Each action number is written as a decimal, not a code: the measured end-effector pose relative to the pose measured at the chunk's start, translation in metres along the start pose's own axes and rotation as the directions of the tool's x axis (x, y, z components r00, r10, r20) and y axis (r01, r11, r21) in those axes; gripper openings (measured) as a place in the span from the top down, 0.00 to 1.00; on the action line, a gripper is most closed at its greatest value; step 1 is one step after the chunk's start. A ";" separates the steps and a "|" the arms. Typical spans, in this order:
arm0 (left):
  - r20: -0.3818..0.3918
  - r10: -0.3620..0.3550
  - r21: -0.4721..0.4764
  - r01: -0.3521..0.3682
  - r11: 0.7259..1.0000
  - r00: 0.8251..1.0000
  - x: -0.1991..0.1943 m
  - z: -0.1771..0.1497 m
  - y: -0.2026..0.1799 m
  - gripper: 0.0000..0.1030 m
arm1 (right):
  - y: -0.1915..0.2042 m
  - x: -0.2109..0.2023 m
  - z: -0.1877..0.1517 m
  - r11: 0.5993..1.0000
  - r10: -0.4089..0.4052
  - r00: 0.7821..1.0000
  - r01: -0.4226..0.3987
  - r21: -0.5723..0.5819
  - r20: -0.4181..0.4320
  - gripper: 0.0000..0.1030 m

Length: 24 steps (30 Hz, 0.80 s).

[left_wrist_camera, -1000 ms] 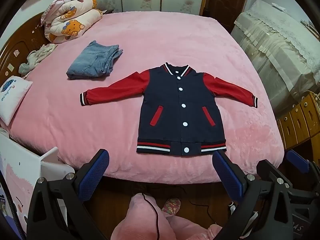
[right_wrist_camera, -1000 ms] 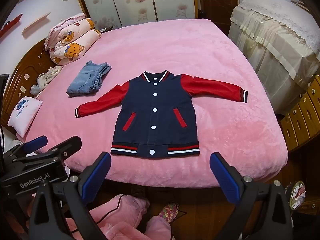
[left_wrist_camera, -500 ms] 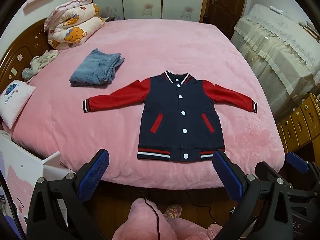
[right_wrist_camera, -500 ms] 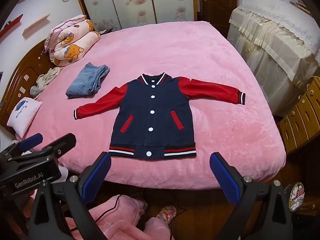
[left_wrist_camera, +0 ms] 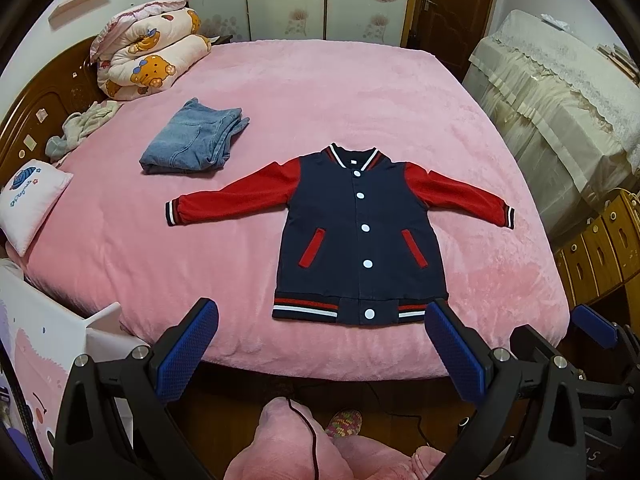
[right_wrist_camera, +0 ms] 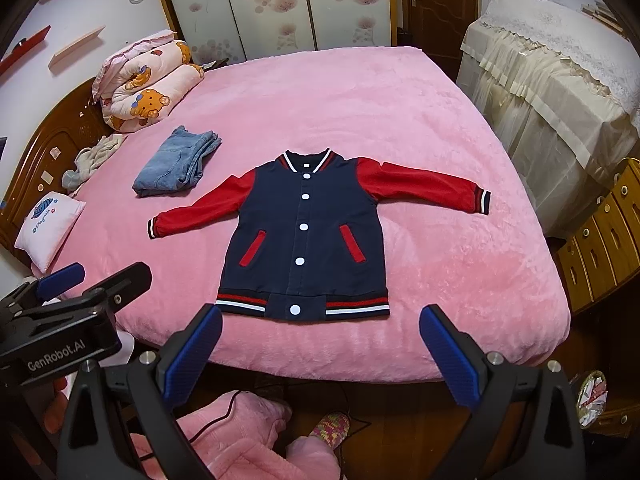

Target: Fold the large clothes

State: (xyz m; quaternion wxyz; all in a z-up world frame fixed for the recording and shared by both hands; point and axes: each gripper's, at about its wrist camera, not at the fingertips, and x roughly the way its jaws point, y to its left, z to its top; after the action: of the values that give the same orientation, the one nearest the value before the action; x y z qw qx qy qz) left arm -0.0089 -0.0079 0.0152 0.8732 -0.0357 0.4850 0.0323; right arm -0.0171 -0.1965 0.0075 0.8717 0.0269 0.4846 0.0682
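**Operator:** Pink plush bedspread (left_wrist_camera: 340, 92) fills both of my wrist views, with a carved wooden headboard (left_wrist_camera: 36, 108) at the left and floral wardrobe doors (right_wrist_camera: 276, 4) behind the bed.

**Observer:** Where is the garment?

**Operator:** I see the varsity jacket (left_wrist_camera: 360, 232) lying flat, front up and buttoned, near the bed's front edge. Its body is navy, its red sleeves (right_wrist_camera: 204, 208) are spread out to both sides, and its striped hem (right_wrist_camera: 304, 306) faces me.

**Observer:** And your tools?

**Operator:** My left gripper (left_wrist_camera: 320, 344) hangs short of the bed edge, its blue-padded fingers (left_wrist_camera: 186, 354) spread wide with nothing between them. My right gripper (right_wrist_camera: 320, 350) is the same: fingers (right_wrist_camera: 452, 360) held apart, empty, framing the hem from in front without touching it. In the right view I also catch the left gripper's body low at the left.

**Observer:** Anything else on the bed?

**Operator:** Folded jeans (left_wrist_camera: 196, 142) sit beyond the jacket's left-hand sleeve, apart from it. A rolled bear-print quilt (right_wrist_camera: 148, 84) rests by the headboard, a small white pillow (left_wrist_camera: 30, 204) lies at the left edge, and a crumpled pale cloth (right_wrist_camera: 94, 158) sits between them. A lace-covered piece of furniture (right_wrist_camera: 556, 80) stands to the right of the bed.
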 end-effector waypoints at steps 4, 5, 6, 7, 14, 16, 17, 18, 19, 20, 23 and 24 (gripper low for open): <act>0.001 0.003 0.004 -0.003 1.000 1.000 -0.002 0.001 -0.001 0.01 | -0.001 0.000 0.001 1.000 0.000 1.000 0.000 0.000 0.001 0.03; -0.001 0.002 0.003 -0.002 1.000 1.000 0.003 0.001 -0.004 0.01 | -0.001 0.000 0.001 1.000 0.000 1.000 0.000 0.000 0.001 0.03; -0.002 0.002 0.003 -0.002 1.000 1.000 0.003 0.001 -0.004 0.01 | -0.001 0.000 0.001 1.000 -0.001 1.000 0.001 0.000 0.001 0.04; -0.001 0.005 0.003 -0.005 1.000 1.000 0.003 0.001 -0.004 0.01 | -0.002 0.000 0.001 1.000 -0.001 1.000 0.001 0.000 0.002 0.03; 0.004 0.007 0.011 -0.007 1.000 1.000 0.003 0.004 -0.009 0.01 | -0.004 -0.001 0.004 1.000 -0.001 1.000 0.001 0.004 0.004 0.03; 0.004 0.009 0.010 -0.009 1.000 1.000 0.003 0.004 -0.009 0.01 | -0.005 0.000 0.006 1.000 0.000 1.000 0.000 0.004 0.005 0.04; 0.002 0.009 0.011 -0.009 1.000 1.000 0.004 0.004 -0.009 0.01 | -0.005 0.000 0.005 1.000 0.000 1.000 0.000 0.004 0.005 0.03; 0.002 0.011 0.011 -0.011 1.000 1.000 0.004 0.004 -0.009 0.01 | -0.005 0.000 0.005 1.000 0.000 1.000 0.000 0.003 0.004 0.03; 0.002 0.012 0.011 -0.012 1.000 1.000 0.004 0.004 -0.010 0.01 | -0.006 0.000 0.005 1.000 0.001 1.000 -0.001 0.003 0.004 0.03; 0.002 0.013 0.011 -0.013 1.000 1.000 0.004 0.004 -0.010 0.01 | -0.005 -0.001 0.005 1.000 0.001 1.000 -0.001 0.004 0.004 0.03; 0.002 0.014 0.012 -0.014 1.000 1.000 0.003 0.005 -0.011 0.01 | -0.005 -0.002 0.006 1.000 0.001 1.000 -0.001 0.005 0.007 0.03; 0.004 0.016 0.013 -0.016 1.000 1.000 0.003 0.004 -0.011 0.01 | -0.005 -0.002 0.006 1.000 0.002 1.000 -0.002 0.005 0.007 0.03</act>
State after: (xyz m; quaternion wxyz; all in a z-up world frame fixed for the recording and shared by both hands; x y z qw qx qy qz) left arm -0.0026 -0.0184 0.0154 0.8739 -0.0259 0.4840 0.0361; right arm -0.0123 -0.2016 0.0118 0.8733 0.0298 0.4815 0.0680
